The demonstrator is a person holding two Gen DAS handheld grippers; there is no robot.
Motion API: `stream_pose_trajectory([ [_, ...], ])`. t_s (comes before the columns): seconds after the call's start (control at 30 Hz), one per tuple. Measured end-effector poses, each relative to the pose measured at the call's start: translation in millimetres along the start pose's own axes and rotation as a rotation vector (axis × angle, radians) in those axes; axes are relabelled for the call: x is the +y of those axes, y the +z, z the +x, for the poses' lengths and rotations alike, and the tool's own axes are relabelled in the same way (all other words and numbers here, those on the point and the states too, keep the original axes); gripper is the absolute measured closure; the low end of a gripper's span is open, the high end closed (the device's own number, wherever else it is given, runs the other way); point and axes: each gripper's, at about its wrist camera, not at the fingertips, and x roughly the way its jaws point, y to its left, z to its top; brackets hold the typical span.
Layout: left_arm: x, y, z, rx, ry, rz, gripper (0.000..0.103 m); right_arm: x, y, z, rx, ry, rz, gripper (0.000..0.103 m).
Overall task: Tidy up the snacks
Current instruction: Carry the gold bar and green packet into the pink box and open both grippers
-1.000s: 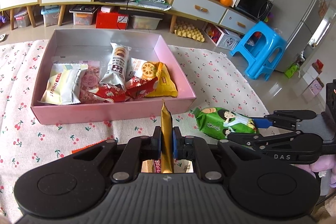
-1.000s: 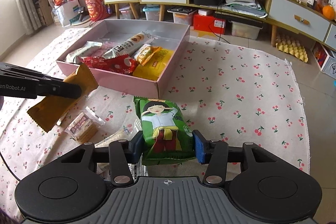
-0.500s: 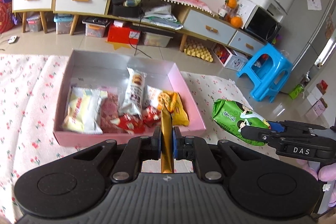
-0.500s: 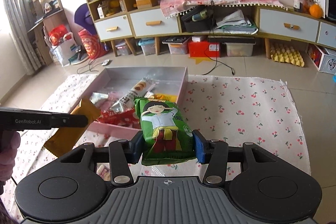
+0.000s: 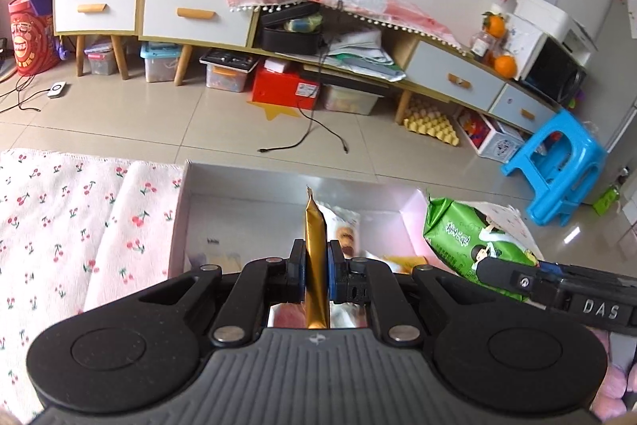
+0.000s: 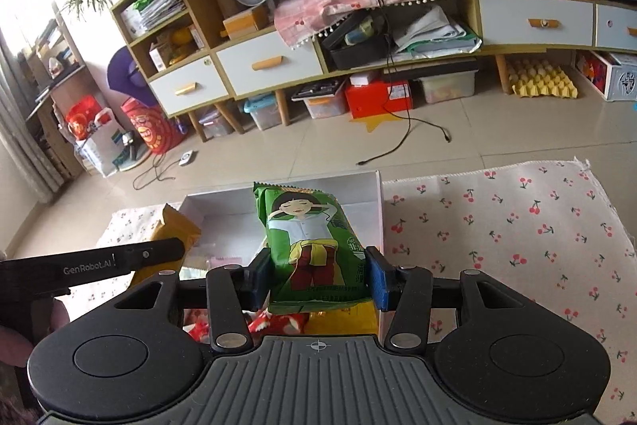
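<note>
Change since the earlier frames: both grippers are carried up and forward over the box; the box, seen whole in mid-frame a second ago, is now cut off low in both views, and more of the room's cabinets is shown above it.

Left gripper: pressed together on a thin gold foil snack sachet, which is held edge-on and upright between the pads in the lower centre of the left view. In the right view the same sachet is seen at left, flat side on, above the box's left part.

Right gripper: pinched on a green plastic snack bag printed with a cartoon figure, gripped by its two long sides in the centre of the right view. In the left view the bag is seen at right, over the box's right wall.

Pink rectangular cardboard box: set on a white cloth printed with red cherries; its white far wall is seen above both grippers.

Box contents: a white biscuit packet is seen behind the sachet; red and yellow wrappers are glimpsed under the right gripper, mostly hidden.

Person: part of a hand is seen at the lower left edge of the right view, behind the left gripper's arm.
</note>
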Motion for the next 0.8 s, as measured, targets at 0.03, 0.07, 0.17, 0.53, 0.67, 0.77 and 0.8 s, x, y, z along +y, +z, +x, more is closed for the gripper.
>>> stream_pose_trajectory([
  [0.03,3,2,3,0.002,0.008,-0.007,0.094,3,2,7,0.007,-0.024,-0.017,0.055],
  [0.07,5,4,8,0.005,0.015,-0.017,0.094,6,5,16,0.015,-0.053,-0.034,0.055],
  [0.17,14,9,20,0.025,0.025,-0.069,0.094,10,9,37,0.039,-0.086,-0.052,0.055],
  [0.53,28,8,39,0.049,0.103,-0.075,0.092,23,12,75,0.086,-0.157,-0.121,0.055],
  [0.67,26,8,36,0.027,0.126,-0.056,0.072,24,14,73,0.069,-0.164,-0.111,0.049],
  [0.77,23,9,32,0.022,0.127,-0.032,0.063,22,17,67,0.060,-0.163,-0.090,0.041],
  [0.8,22,9,31,0.018,0.130,-0.027,0.058,21,17,65,0.059,-0.164,-0.090,0.040],
])
